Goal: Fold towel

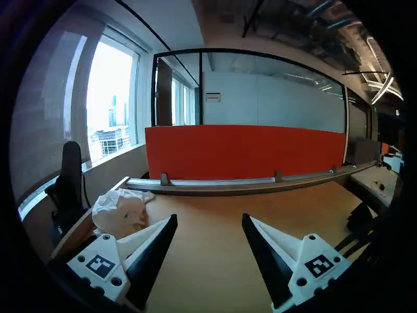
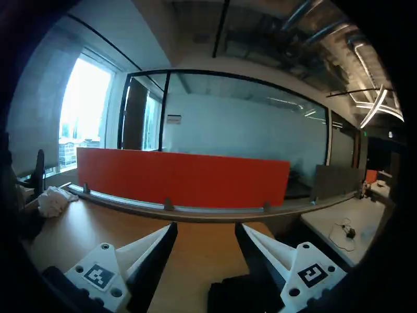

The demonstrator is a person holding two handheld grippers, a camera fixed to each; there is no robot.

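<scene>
The towel lies crumpled in a white heap near the left edge of the wooden desk, just ahead and to the left of the left gripper, whose jaws stand spread with bare wood between them. In the right gripper view it sits well off to the left, far from the right gripper, likewise spread and holding nothing (a black object, too dim to identify, lies below its fingers). An orange divider backs the desk; beyond are a glass wall, a bright window and a black chair
</scene>
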